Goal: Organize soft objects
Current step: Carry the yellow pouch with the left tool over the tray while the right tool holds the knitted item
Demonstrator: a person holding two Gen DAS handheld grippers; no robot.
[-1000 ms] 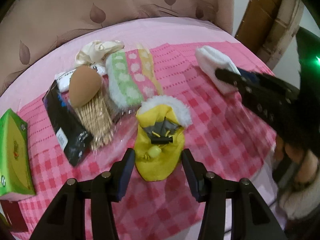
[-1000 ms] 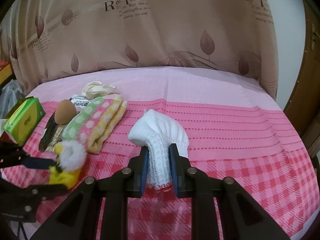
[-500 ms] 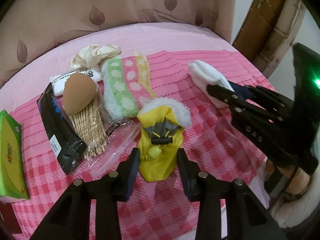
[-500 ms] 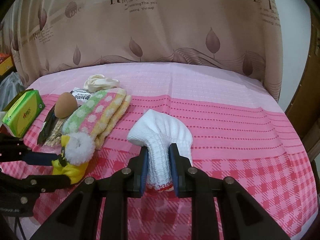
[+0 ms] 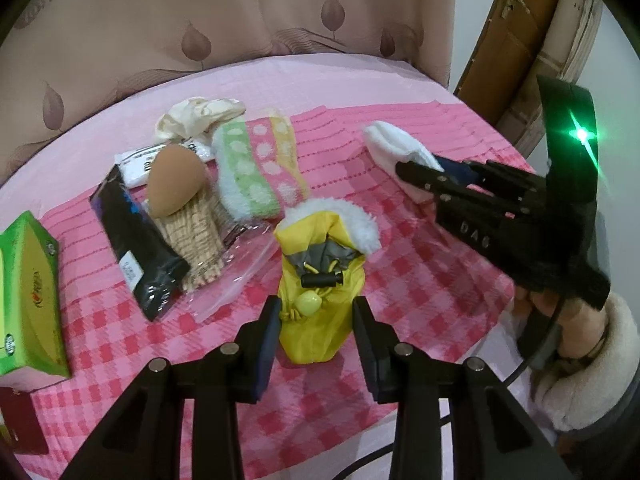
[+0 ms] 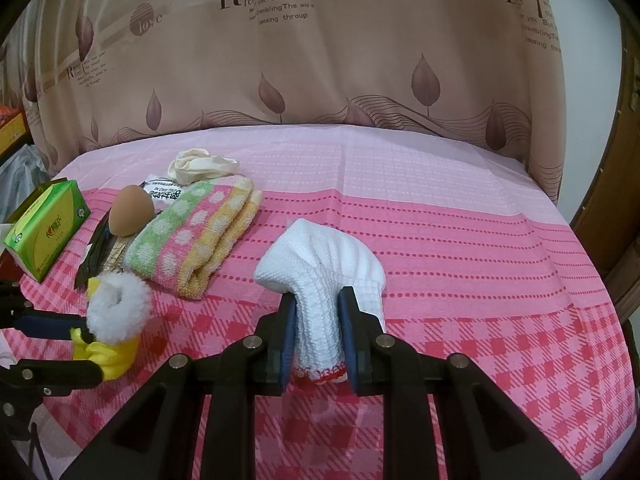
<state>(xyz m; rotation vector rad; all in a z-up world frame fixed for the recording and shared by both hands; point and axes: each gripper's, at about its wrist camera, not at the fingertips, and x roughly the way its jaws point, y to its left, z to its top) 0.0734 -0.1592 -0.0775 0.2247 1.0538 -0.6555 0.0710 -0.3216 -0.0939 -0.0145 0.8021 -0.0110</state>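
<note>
A yellow pouch with a white fleece cuff [image 5: 320,280] lies on the pink checked cloth [image 5: 420,288]. My left gripper [image 5: 316,320] is shut on its near end, pads pressing both sides; it shows in the right wrist view [image 6: 60,344] at the left edge, gripping the pouch [image 6: 112,320]. My right gripper [image 6: 318,324] is shut on a white knitted sock [image 6: 324,268] with a red trim, resting on the cloth. In the left wrist view the sock [image 5: 396,148] sits at the right, with the right gripper [image 5: 424,176] on it.
A striped dotted towel [image 6: 196,236], a cream cloth bundle [image 6: 200,164], a brown egg-shaped sponge [image 6: 131,216], a black packet [image 5: 136,236], a bag of sticks [image 5: 200,236] and a green tissue box [image 6: 44,228] lie at the left. A curtain [image 6: 320,60] hangs behind.
My left gripper's jaws closed in from either side of the yellow pouch onto its near end. My right gripper stayed shut on the white sock.
</note>
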